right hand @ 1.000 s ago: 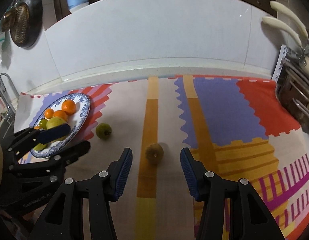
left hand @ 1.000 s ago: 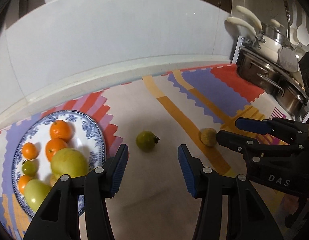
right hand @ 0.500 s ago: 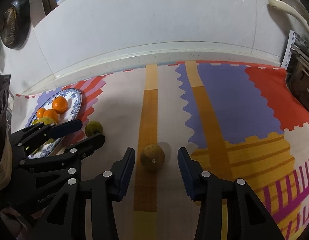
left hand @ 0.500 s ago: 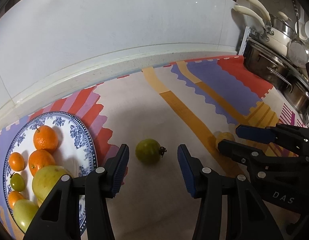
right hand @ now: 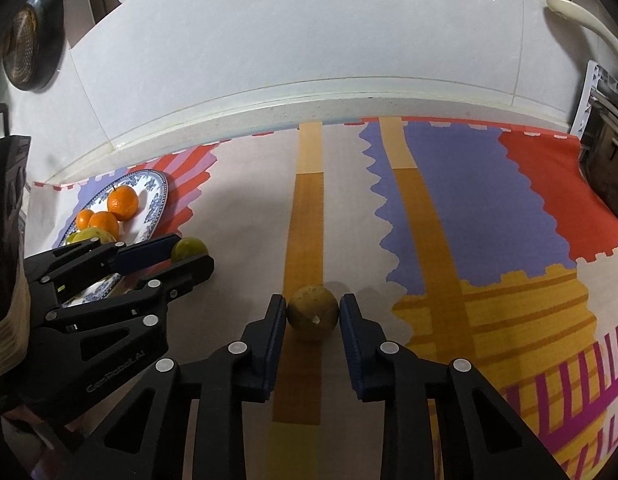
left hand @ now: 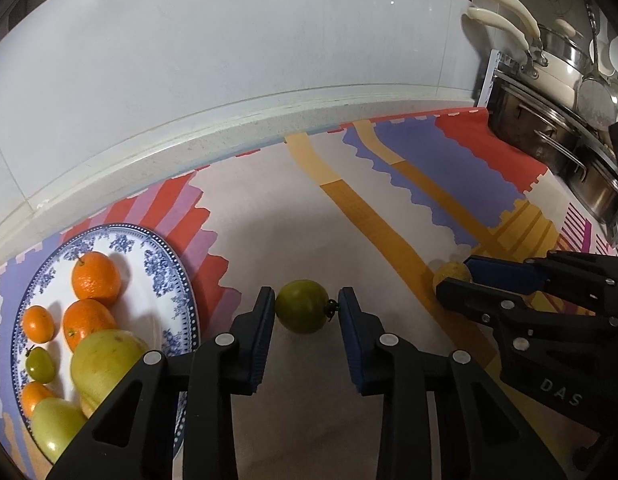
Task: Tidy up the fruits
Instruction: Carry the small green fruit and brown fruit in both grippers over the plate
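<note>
Right now both grippers sit at the grasping step, each one straddling a loose fruit on the patterned mat (left hand: 269, 216). The left gripper (left hand: 305, 312) has its blue pads on either side of a green tomato (left hand: 301, 311); the left pad looks to be touching the skin and the right pad meets the little dark stem end, so the jaws are nearly pressed onto it, though I cannot tell whether they grip it firmly yet. The right gripper (right hand: 313, 316) brackets a dull yellow-brown round fruit (right hand: 313, 312) lying on the ochre stripe, its pads at the fruit's flanks with barely any gap showing; whether it is truly pinched I cannot tell either.

Both fruits rest on the mat, not lifted. The blue-and-white plate (left hand: 171, 264) lies to the left, near the white backsplash (left hand: 229, 60), and already carries oranges (left hand: 96, 278), a small green tomato (left hand: 39, 364) and larger yellow-green fruit (left hand: 105, 360). Stacked steel pots (left hand: 549, 128) stand far right.

Judging by this, most fruit is already gathered and these two are the last strays. The next move calls for finishing the squeeze gently, since a tomato bruises and a round fruit can roll out from between flat pads, then lifting and carrying leftward to a free patch of plate, with the two tools kept apart so they do not collide
</note>
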